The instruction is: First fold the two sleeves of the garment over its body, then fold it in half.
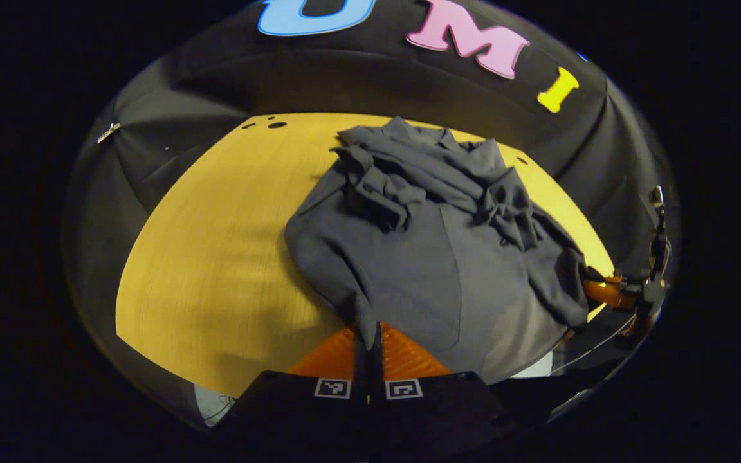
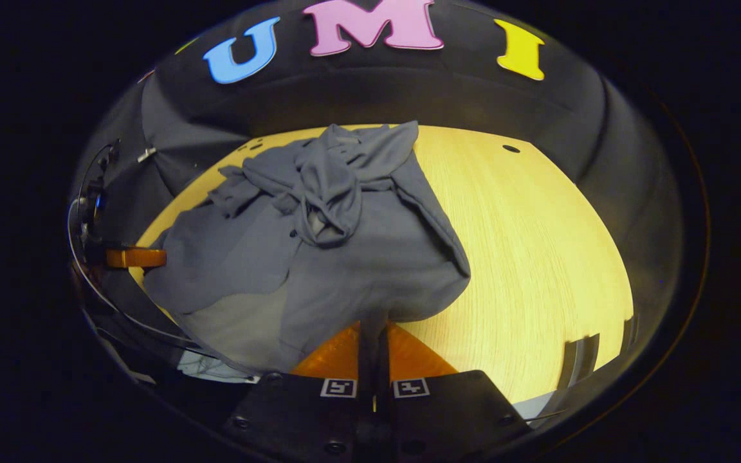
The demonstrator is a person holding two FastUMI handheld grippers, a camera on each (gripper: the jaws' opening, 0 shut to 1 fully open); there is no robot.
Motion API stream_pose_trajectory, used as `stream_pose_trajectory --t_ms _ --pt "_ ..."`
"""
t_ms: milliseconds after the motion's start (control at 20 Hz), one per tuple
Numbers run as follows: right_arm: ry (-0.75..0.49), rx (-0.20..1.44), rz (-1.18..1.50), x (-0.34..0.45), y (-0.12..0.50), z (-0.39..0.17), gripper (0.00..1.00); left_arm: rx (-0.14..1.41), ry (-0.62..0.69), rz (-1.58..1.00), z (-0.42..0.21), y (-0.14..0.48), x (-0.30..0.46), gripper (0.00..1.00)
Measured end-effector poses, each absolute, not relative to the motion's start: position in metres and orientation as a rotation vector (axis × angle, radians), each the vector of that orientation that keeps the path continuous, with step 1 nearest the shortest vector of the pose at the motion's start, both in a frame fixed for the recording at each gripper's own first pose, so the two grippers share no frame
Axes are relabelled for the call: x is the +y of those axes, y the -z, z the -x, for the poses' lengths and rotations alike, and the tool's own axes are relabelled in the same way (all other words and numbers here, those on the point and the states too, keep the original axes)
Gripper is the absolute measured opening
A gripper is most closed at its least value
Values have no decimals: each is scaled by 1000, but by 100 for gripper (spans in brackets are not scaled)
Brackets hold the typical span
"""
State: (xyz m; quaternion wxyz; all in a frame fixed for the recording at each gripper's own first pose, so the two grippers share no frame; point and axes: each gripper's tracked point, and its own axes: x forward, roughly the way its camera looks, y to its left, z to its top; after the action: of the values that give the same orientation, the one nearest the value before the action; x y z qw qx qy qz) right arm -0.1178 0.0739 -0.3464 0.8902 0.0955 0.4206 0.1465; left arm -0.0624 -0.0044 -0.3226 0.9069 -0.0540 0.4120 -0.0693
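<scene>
Both sleeves [image 1: 409, 186] lie over shirt [image 1: 422, 270]. Left claw [image 1: 370, 334] and right claw [image 2: 374, 328] clenched on near hem corners, ready for halving on counter [image 1: 216, 257].

No readable text, brand or number stands on the garment [image 1: 435, 257] or the counter [image 1: 216, 257]. Each tool carries two small square black-and-white coded markers at the lower middle of its view [image 1: 368, 388] [image 2: 374, 388]; they are patterns, not legible writing.
</scene>
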Motion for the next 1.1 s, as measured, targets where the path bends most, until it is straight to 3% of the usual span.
stream_pose_trajectory --t_ms 250,600,1100 --pt "-228 765 -279 57 304 80 6 757 163 223 28 272 -18 6" --pt "-220 596 -388 50 243 9 6 616 143 319 -31 207 -22 5" --pt "-172 440 -391 45 201 -94 6 477 118 353 -120 160 -11 5"
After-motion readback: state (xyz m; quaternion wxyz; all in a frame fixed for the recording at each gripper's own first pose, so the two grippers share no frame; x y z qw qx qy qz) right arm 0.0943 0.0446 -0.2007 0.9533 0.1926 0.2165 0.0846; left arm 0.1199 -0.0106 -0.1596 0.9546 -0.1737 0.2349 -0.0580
